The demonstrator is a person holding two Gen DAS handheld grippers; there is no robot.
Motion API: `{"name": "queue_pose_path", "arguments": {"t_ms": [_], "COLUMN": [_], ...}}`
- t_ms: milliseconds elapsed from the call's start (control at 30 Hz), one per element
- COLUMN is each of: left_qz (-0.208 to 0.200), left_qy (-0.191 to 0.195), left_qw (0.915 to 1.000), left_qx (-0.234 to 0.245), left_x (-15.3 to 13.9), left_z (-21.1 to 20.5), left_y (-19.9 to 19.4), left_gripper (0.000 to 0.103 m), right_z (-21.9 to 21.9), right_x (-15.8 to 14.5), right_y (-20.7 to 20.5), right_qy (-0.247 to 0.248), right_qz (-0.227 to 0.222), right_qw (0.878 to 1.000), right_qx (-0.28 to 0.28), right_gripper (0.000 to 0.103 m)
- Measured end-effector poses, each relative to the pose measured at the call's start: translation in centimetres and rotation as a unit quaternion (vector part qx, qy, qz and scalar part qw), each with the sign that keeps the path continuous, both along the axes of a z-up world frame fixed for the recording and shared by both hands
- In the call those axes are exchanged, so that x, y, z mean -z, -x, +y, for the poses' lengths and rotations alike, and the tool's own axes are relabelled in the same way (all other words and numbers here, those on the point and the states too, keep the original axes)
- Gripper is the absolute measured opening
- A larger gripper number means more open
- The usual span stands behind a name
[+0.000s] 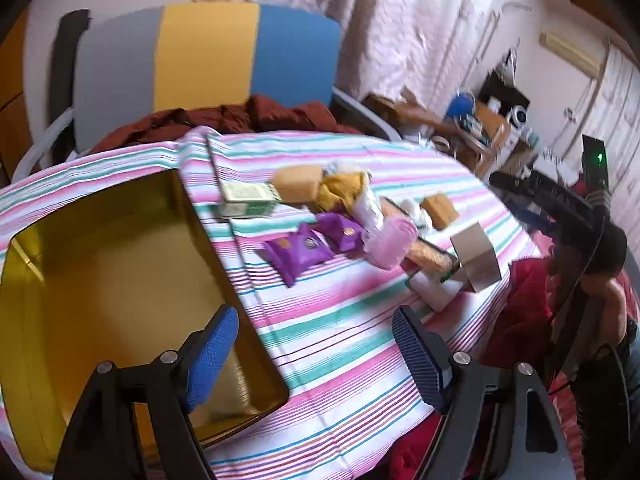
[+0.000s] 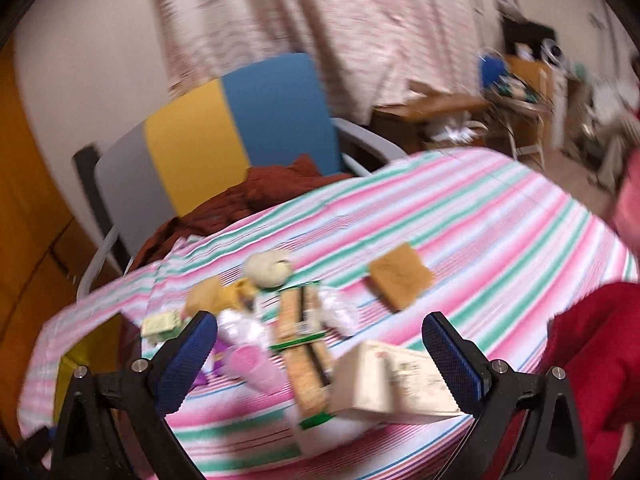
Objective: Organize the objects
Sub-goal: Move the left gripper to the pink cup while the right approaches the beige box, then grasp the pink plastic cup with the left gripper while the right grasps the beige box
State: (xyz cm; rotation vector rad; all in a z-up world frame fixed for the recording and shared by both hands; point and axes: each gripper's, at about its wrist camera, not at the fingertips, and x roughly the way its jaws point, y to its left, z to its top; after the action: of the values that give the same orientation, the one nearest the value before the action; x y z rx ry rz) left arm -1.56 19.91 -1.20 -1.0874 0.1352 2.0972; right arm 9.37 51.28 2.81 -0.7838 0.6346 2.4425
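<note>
Gold tin tray (image 1: 100,280) sits at about 9 o'clock in the left wrist view, open and with nothing in it that I can see, on a pink, green and white striped tablecloth (image 1: 340,320). The left gripper (image 1: 314,354) is spread wide with nothing between its blue pads; its left finger hangs over the tray's near corner and its right finger over the cloth, and neither touches anything as far as I can tell.

Moving right, toward 12 o'clock, the snack pile: a small green-and-white box (image 1: 246,198), a tan packet (image 1: 298,184), then two purple wrapped snacks (image 1: 298,252) just beside each other, and a pink cup (image 1: 390,240) lying tipped over. Further right, around 2 o'clock, is a grey-beige carton (image 1: 476,256).

In the right wrist view things are pretty blurry. The right gripper (image 2: 320,356) is also wide open and holds nothing. Between its fingers, left to right, lie the pink cup, a long cracker pack (image 2: 304,356) with green ends, and a cream carton (image 2: 394,384) close to the right finger; can't tell if they touch. A brown square packet (image 2: 400,278) sits apart at 1 o'clock. Behind the table is a grey, yellow and blue chair (image 2: 224,132).
</note>
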Motion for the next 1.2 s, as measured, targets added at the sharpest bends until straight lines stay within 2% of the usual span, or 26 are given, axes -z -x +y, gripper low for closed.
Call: {"name": "queue_pose_path", "arguments": {"t_ms": [67, 233, 400, 600, 900, 967, 1033, 1200], "left_qz": [-0.013, -0.036, -0.041, -0.024, 0.011, 0.013, 0.023, 0.015], "left_qy": [0.006, 0.015, 0.028, 0.035, 0.066, 0.068, 0.064, 0.041], "left_qw": [0.9998, 0.999, 0.9978, 0.9973, 0.9953, 0.9946, 0.9941, 0.9945], "left_qx": [0.009, 0.023, 0.043, 0.059, 0.071, 0.077, 0.084, 0.095], "left_x": [0.4, 1.5, 3.0, 4.1, 6.0, 6.4, 6.6, 6.1], "left_z": [1.6, 5.3, 9.7, 13.9, 17.6, 18.1, 18.1, 16.5], "left_y": [0.2, 1.0, 1.7, 2.1, 3.2, 3.3, 3.3, 2.5], "left_gripper": [0.081, 0.08, 0.079, 0.079, 0.079, 0.06, 0.059, 0.059], "right_z": [1.0, 4.1, 4.7, 5.3, 5.7, 5.7, 5.8, 5.8], "right_x": [0.4, 2.9, 3.6, 4.1, 4.7, 4.7, 4.8, 5.0], "right_y": [-0.5, -1.5, -2.2, -2.5, -2.1, -2.2, -2.1, -1.9], "right_qy": [0.012, 0.122, 0.157, 0.183, 0.202, 0.204, 0.206, 0.209], "right_qz": [0.006, 0.036, 0.07, 0.09, 0.092, 0.091, 0.089, 0.076], "right_qw": [1.0, 0.991, 0.985, 0.979, 0.975, 0.975, 0.974, 0.975], "right_qx": [0.014, 0.032, 0.031, 0.027, 0.021, 0.021, 0.021, 0.019], "right_gripper": [0.103, 0.103, 0.103, 0.103, 0.103, 0.103, 0.103, 0.103]}}
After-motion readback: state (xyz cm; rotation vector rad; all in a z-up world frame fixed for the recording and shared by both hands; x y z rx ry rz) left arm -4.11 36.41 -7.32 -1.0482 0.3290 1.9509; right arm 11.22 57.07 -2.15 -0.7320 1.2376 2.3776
